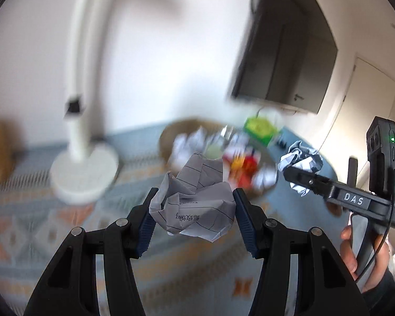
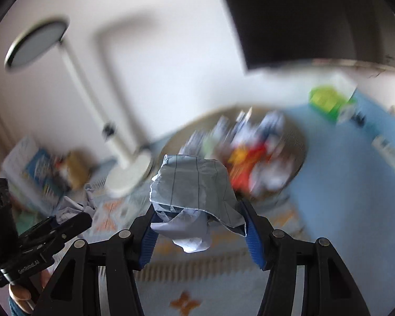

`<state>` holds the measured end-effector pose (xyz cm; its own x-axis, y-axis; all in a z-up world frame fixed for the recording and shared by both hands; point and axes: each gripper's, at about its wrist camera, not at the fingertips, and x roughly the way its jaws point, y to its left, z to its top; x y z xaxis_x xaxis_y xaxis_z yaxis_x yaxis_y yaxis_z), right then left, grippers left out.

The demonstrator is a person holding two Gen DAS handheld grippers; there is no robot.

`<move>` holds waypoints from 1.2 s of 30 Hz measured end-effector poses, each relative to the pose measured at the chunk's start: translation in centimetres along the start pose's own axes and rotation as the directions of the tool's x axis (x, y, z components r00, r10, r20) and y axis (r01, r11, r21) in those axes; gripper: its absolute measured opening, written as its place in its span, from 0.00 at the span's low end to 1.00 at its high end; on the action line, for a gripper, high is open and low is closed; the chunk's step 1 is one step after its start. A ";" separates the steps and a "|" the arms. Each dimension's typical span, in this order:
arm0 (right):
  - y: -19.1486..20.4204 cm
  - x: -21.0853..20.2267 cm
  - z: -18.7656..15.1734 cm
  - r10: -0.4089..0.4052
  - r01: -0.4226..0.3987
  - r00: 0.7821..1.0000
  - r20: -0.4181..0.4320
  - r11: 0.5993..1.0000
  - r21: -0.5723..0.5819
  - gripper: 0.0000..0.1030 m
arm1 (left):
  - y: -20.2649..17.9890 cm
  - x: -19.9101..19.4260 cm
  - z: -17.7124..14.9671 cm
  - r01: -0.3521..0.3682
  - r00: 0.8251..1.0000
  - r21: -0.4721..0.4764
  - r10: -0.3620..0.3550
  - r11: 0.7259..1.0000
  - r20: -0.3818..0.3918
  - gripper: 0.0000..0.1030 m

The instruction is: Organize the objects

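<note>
Crumpled paper wads (image 1: 194, 200) (image 2: 197, 205) clamped in L tool (image 1: 194, 208) & R tool (image 2: 200, 223).

2 grippers, w/ 1 paper ball each: left gripper (image 1: 194, 210) pinches a lined paper ball (image 1: 194, 205); right gripper (image 2: 198, 226) pinches a bluish paper ball (image 2: 194, 202). 1 round basket (image 1: 168, 137), full of more paper balls etc., too blurry to count. 1 white lamp (image 1: 84, 142). 1 green box (image 1: 259, 129). 1 black TV (image 1: 284, 55). 1 rug (image 1: 39, 226).
</note>
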<state>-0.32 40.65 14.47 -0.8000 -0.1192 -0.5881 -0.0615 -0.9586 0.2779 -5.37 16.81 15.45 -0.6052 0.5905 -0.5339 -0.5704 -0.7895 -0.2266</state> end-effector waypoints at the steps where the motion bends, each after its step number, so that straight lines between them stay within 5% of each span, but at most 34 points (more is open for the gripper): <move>1: -0.5 0.4 1.4 -0.028 0.028 1.000 0.012 0.999 0.016 0.55 | -0.4 1.1 1.4 0.003 1.000 0.014 -0.004 1.000 0.013 0.51; 9: -2.3 7.0 8.2 -0.061 0.062 0.998 -0.011 0.995 0.081 0.57 | 0.1 11.4 5.4 0.007 1.000 0.031 -0.006 0.999 -0.030 0.51; 13: -2.8 10.2 10.2 -0.082 0.082 0.997 -0.012 0.995 0.062 0.70 | 1.1 14.2 5.6 0.005 1.000 -0.004 -0.005 1.000 -0.010 0.94; 16: -3.1 10.7 9.7 -0.102 0.103 0.994 -0.026 0.994 0.044 0.70 | 2.4 14.4 5.2 0.030 0.999 -0.058 -0.032 0.998 -0.023 0.94; 23: -4.3 8.2 6.1 -0.032 0.037 0.998 -0.055 0.995 0.089 0.70 | 3.4 7.4 2.6 0.012 1.000 -0.073 -0.012 0.997 0.001 0.94; 29: 1.1 2.2 3.7 0.068 -0.068 0.997 -0.033 0.998 0.001 0.71 | 4.8 -2.8 -0.3 -0.063 0.997 -0.078 0.067 0.995 0.046 0.96; 36: 8.7 2.0 -5.1 0.194 -0.222 0.962 -0.190 0.965 -0.141 0.72 | 8.2 -11.7 -8.2 -0.319 0.945 -0.125 0.325 0.940 0.035 0.98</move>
<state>0.57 30.76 11.78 -0.6685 -0.3499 -0.6563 0.2029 -0.9348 0.2916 1.61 2.10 13.17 -0.7766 0.3072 -0.5500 -0.2735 -0.9509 -0.1449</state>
